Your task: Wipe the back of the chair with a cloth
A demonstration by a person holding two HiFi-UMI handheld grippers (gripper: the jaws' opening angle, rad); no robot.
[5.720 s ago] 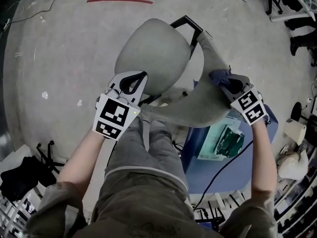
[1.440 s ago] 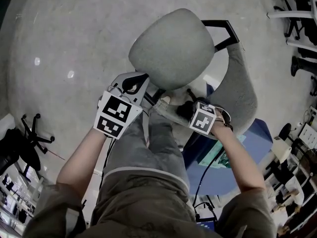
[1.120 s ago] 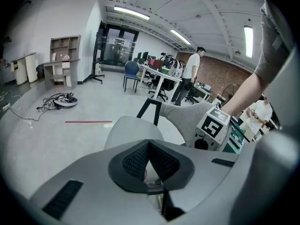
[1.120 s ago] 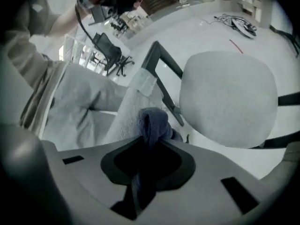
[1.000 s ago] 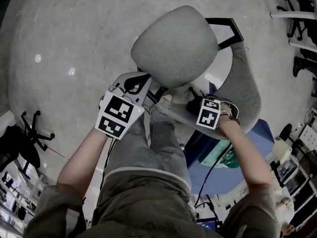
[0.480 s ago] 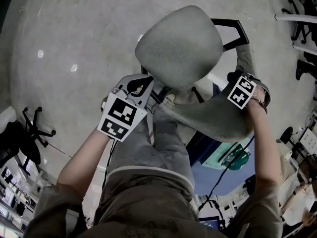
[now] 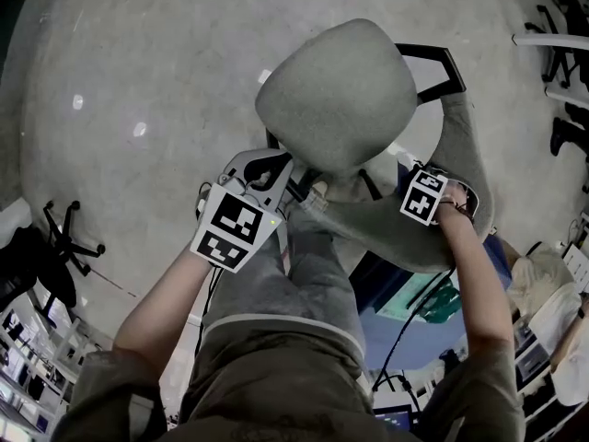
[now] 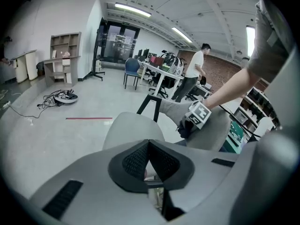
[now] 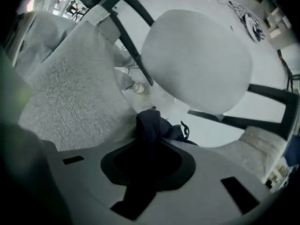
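A grey office chair stands below me, its round seat (image 7: 336,90) toward the top of the head view and its curved back (image 7: 414,242) nearest me. My right gripper (image 7: 425,196) is shut on a dark blue cloth (image 9: 154,123) and presses it against the inner face of the chair back (image 9: 70,93), close to the seat (image 9: 197,60). The left gripper view shows that cloth (image 8: 183,128) under the right gripper's marker cube. My left gripper (image 7: 271,159) is shut with nothing seen between its pads (image 8: 140,158), beside the left end of the chair back.
My grey-trousered legs (image 7: 285,284) are right behind the chair. A blue bin (image 7: 405,316) with a teal thing sits under the back's right side. A black chair base (image 7: 55,247) lies at left. A person in white (image 8: 192,76) stands among desks far off.
The right gripper with the cloth slid right along the chair back, then came a little way back left. The left gripper stayed where it was, shut.
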